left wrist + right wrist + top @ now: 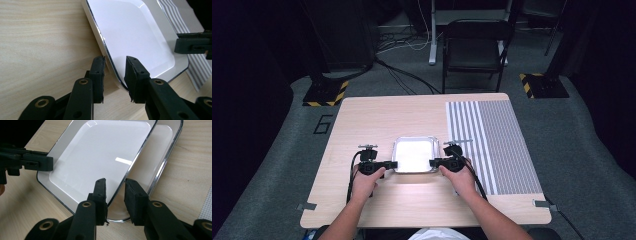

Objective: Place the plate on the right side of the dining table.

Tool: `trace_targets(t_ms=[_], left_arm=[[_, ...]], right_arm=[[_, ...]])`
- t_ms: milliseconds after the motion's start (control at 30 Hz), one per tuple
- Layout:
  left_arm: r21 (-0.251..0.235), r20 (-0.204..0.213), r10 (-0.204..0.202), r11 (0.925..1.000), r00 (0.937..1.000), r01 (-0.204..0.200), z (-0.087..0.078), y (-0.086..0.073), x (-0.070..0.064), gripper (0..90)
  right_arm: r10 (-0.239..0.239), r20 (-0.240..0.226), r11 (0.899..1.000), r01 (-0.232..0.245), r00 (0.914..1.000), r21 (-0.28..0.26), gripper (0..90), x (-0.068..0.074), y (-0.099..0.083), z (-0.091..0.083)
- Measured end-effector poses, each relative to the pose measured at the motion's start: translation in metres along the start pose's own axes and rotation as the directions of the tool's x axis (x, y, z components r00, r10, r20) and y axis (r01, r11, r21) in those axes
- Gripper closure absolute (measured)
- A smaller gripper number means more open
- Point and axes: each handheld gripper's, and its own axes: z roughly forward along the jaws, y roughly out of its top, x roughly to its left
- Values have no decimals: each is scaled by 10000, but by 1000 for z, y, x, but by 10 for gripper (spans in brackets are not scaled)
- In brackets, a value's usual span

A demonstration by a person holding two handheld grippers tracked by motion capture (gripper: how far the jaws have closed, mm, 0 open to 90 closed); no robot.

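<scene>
- High view: a white tray (414,155) with a dark rim sits near the middle of the wooden table (362,125), just left of a grey striped mat (497,145). My left gripper (392,164) meets the tray's left edge, my right gripper (433,162) its right edge. Nothing lies in the tray that I can make out. A black folding chair (474,47) stands beyond the far end of the table.
- Left gripper view: my left gripper (114,75) has its jaws narrowly apart, straddling the tray's rim (110,58), one jaw outside over the wood, one over the inside. Whether the pads press the rim, I cannot tell. The tray's basin is bare and glossy white. The right gripper's jaw (193,45) shows at the opposite edge.
- Right gripper view: two white trays here, the upper tray (100,155) tilted up out of a lower tray (160,152) that lies flat on the table. My right gripper (115,195) straddles the upper tray's rim, jaws narrowly apart; a firm pinch I cannot confirm. Both trays empty. The left gripper's jaw (37,163) touches the far edge.
</scene>
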Motion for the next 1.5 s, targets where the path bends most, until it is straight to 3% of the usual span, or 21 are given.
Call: trace_targets(t_ms=[67, 200, 300, 567, 1033, 1500], left_arm=[[10, -20, 52, 10000, 10000, -52, 0, 0, -1, 677], [208, -523, 688, 9975, 9963, -678, 0, 1, -6, 676], [191, -644, 751, 9971, 9951, -740, 1, 1, -8, 670], [-59, -375, 752, 9971, 9965, -755, -4, 3, -11, 663], [-292, -297, 1005, 9944, 9945, -1014, -4, 7, -21, 653], [-279, -240, 1481, 9885, 9887, -1488, 3, 16, -37, 650]], right_arm=[[-118, -5, 9999, 118, 9999, -18, 709, 1, 0, 0], [-304, 230, 9995, 303, 9993, 52, 708, 6, 1, 0], [-376, 210, 9992, 378, 9991, -118, 709, 7, 2, -2], [-400, 151, 9986, 405, 9991, -354, 705, 10, 9, -11], [-454, 271, 9987, 459, 9986, -200, 697, 8, 10, -19], [-501, 224, 9980, 510, 9985, -379, 686, -2, 14, -37]])
